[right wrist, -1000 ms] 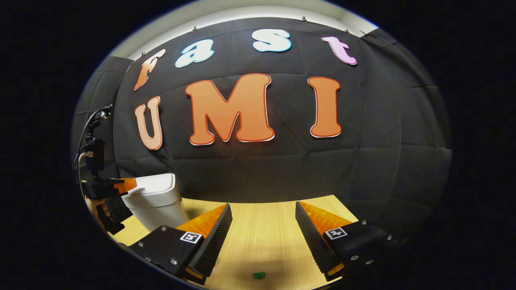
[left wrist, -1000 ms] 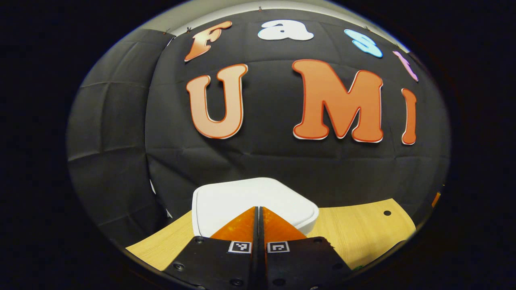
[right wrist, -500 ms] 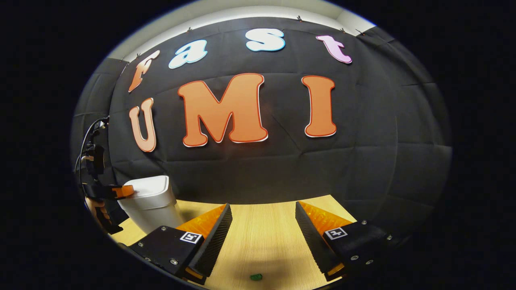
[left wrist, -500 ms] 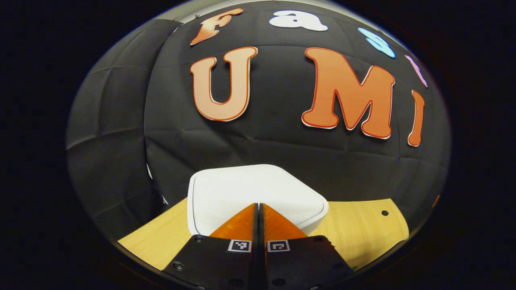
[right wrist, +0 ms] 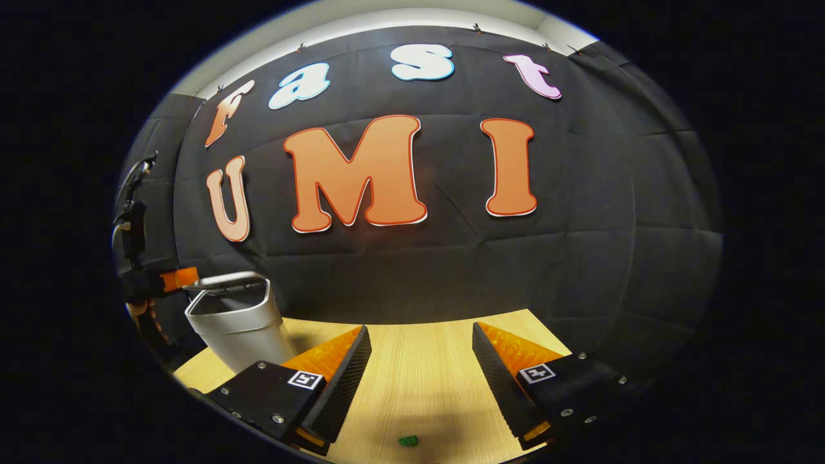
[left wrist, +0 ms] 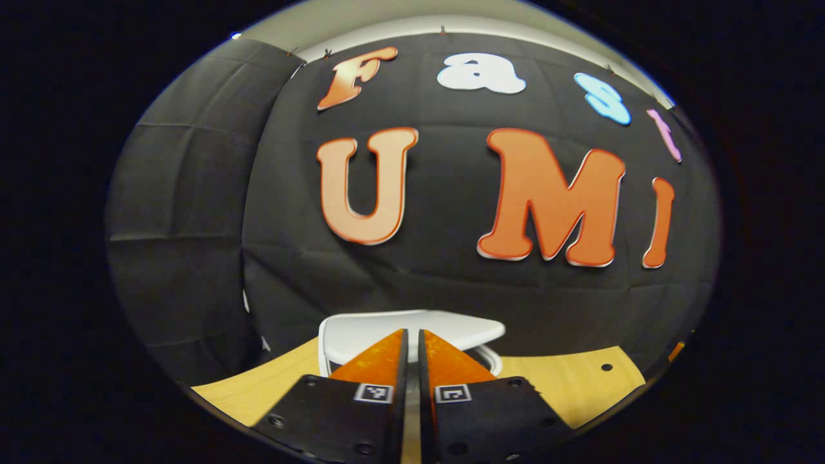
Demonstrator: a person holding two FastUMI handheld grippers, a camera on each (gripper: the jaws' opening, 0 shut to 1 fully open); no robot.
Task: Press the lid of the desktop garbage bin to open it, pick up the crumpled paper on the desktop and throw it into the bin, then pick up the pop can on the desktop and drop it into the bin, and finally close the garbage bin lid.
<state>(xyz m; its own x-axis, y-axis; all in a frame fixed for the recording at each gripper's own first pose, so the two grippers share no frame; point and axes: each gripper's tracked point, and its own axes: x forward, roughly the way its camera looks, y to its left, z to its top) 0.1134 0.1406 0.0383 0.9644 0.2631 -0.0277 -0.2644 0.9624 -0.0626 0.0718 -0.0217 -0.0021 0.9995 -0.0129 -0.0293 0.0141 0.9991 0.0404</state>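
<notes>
Pale wood-grain worktop (right wrist: 419, 361) under warm light, running back to the black cloth booth wall (right wrist: 580, 258) — creased into squares. Small round dark hole (left wrist: 606, 367) near the worktop's far right edge in the left gripper view. Tiny green scrap (right wrist: 407, 441) lying on the wood in the right gripper view — too small to identify. Strip of pale wall (right wrist: 361, 22) above the cloth.

Left tool (left wrist: 412, 335) fingers nearly together, white bin lid (left wrist: 412, 330) seemingly raised ahead, wooden desktop (left wrist: 567, 386)

Left gripper (left wrist: 412, 335) jaws together — right gripper (right wrist: 419, 351) jaws wide apart.
</notes>
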